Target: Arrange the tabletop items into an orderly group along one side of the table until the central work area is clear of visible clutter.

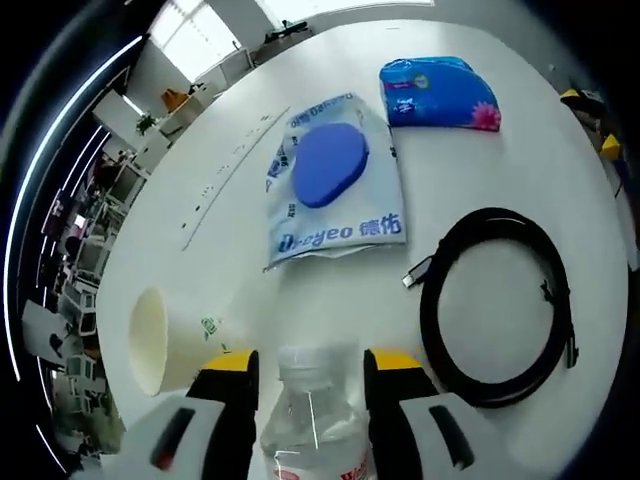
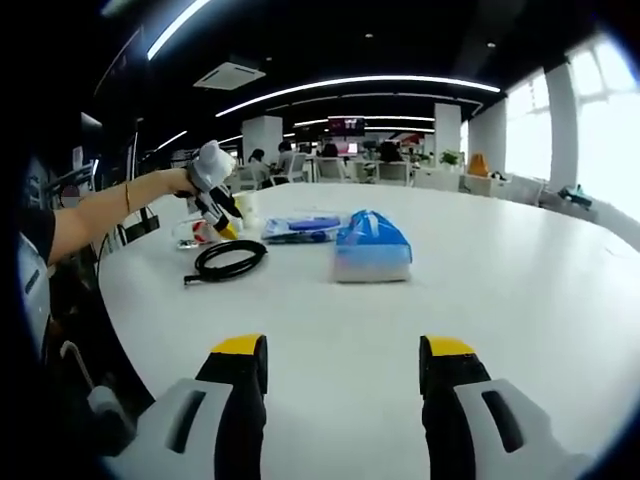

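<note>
Left tongs point(image 1: 308, 392): yellow-tipped jaws set either side of a clear plastic water bottle with a white cap point(image 1: 312, 410), bottle standing between them at neck height. Contact looks close on both sides, yet a firm clamp cannot be told from this angle. Seen also from the right gripper view, far off at the table's near-left edge, held out on a bare forearm with a thin bracelet.

Right tongs point(image 2: 343, 372): jaws wide apart, nothing between them, hovering over bare white table point(image 2: 520, 290) well clear of the items.

Step in hand, by judgement: bottle being taken up or placed as part of the grouping along one side. Little of the tidying done; items loosely spread, central area not cleared.

Around the bottle:
- cream paper cup lying on its side point(image 1: 165, 340), just beside the left jaw, mouth toward the table edge.
- coiled black cable with a plug end point(image 1: 497, 305), near the right jaw.
- white wet-wipe pack with a blue oval lid point(image 1: 333, 180), further out.
- blue soft tissue pack with a pink flower point(image 1: 438, 92), furthest, apart from the rest.

Next move calls for a sure grip, then carrying upright; toppled cup and cable loop crowd the path on both sides, likely snags. Right tongs free for the tissue pack, nearest to them.
</note>
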The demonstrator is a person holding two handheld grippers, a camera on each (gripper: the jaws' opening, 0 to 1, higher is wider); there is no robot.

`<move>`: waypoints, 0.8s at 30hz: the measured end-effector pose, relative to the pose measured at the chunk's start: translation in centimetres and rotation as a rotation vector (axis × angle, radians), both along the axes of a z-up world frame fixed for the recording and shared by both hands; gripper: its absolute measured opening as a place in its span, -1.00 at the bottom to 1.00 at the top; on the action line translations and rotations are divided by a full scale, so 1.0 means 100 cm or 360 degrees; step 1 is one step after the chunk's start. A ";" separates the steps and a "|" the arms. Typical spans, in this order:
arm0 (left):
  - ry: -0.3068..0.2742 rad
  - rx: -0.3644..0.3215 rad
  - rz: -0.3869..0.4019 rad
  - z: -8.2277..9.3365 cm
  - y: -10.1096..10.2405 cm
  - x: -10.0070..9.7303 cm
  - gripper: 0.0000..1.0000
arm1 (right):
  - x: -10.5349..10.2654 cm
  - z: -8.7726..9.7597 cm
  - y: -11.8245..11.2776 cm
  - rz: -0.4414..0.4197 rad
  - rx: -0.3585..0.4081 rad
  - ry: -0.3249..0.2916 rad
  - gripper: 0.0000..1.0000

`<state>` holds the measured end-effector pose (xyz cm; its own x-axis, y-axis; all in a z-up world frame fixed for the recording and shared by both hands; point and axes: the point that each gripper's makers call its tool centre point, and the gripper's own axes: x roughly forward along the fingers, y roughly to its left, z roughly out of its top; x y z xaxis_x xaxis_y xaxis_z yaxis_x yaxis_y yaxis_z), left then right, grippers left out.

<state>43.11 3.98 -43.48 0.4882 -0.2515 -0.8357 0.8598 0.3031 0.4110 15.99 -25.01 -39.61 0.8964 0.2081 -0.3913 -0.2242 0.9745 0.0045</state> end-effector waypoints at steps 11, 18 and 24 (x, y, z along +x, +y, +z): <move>0.0027 0.0147 -0.0010 -0.008 0.003 0.004 -0.42 | 0.004 -0.003 0.006 0.0015 0.0024 -0.0012 0.17; 0.0089 0.0106 0.0046 -0.008 0.004 0.005 -0.54 | 0.004 -0.004 0.006 0.0012 0.0021 -0.0011 0.16; 0.0112 0.0087 0.0100 -0.007 0.005 0.005 -0.56 | 0.002 -0.005 0.005 0.0011 0.0022 -0.0005 0.15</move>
